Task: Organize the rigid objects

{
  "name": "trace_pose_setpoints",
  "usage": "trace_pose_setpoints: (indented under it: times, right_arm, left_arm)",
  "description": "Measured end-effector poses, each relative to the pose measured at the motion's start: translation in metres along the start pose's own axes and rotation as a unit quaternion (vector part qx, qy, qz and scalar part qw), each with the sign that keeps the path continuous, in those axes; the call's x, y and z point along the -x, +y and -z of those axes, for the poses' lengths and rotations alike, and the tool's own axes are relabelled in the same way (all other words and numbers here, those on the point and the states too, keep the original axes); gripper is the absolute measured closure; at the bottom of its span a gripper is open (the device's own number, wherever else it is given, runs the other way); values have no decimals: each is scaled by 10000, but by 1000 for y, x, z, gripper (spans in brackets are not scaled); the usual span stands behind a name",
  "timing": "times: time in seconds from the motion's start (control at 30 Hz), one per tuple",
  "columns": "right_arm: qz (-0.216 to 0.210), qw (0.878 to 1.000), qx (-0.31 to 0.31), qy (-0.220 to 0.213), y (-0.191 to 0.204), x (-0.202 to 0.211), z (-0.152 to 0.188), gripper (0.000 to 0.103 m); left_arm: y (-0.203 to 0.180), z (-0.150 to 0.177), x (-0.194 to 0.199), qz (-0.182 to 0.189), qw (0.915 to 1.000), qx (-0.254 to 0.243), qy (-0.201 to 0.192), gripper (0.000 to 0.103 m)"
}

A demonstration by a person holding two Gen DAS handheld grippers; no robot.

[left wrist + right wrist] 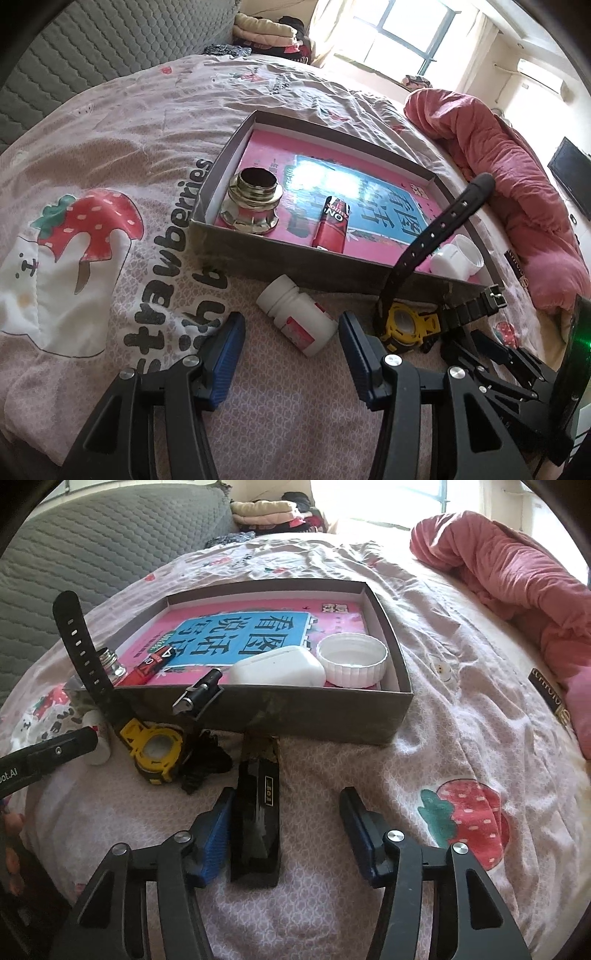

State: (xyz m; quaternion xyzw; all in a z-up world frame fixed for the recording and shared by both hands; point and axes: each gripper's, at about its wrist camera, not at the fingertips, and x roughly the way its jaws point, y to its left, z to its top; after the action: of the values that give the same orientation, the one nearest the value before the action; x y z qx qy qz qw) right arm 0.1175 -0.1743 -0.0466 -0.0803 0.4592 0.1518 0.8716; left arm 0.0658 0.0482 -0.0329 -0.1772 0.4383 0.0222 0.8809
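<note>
Bedsheet [155, 155] print reads "strawberries". Left gripper [291, 354], jaws apart, straddles a white bottle [295, 317] near the box's [295, 254] front edge. Right gripper [288, 834], jaws apart, brackets a black block [258, 823], gold label unreadable.

My right gripper [288, 834] straddles a black rectangular block [256, 827] on the bed [424, 738]; its left pad touches the block, the right pad stands clear. The yellow watch [157, 749] lies beside the cardboard box [295, 712].
</note>
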Motion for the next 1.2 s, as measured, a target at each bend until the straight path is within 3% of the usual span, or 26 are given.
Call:
trace_pose_setpoints:
  times: [0.2, 0.73, 0.97, 1.13, 1.2]
  right_arm:
    - [8, 10000, -30, 21, 0, -6, -2, 45]
    - [-37, 10000, -34, -24, -1, -11, -4, 45]
    - [-54, 10000, -16, -15, 0, -11, -6, 45]
    - [-218, 9997, -116, -20, -5, -9, -7, 53]
    - [-288, 9995, -83, -39, -4, -6, -8, 62]
  left_arm:
    - [2, -5, -7, -43, 9999, 117, 18, 50]
    - [3, -12, -23, 222, 9974, -662, 152, 51]
    - [-10, -7, -20, 28, 9931, -1169, 67, 52]
    - [-8, -10, -8, 309, 9945, -1005, -21, 52]
    - [-6, -11, -3, 409, 9950, -911, -62, 52]
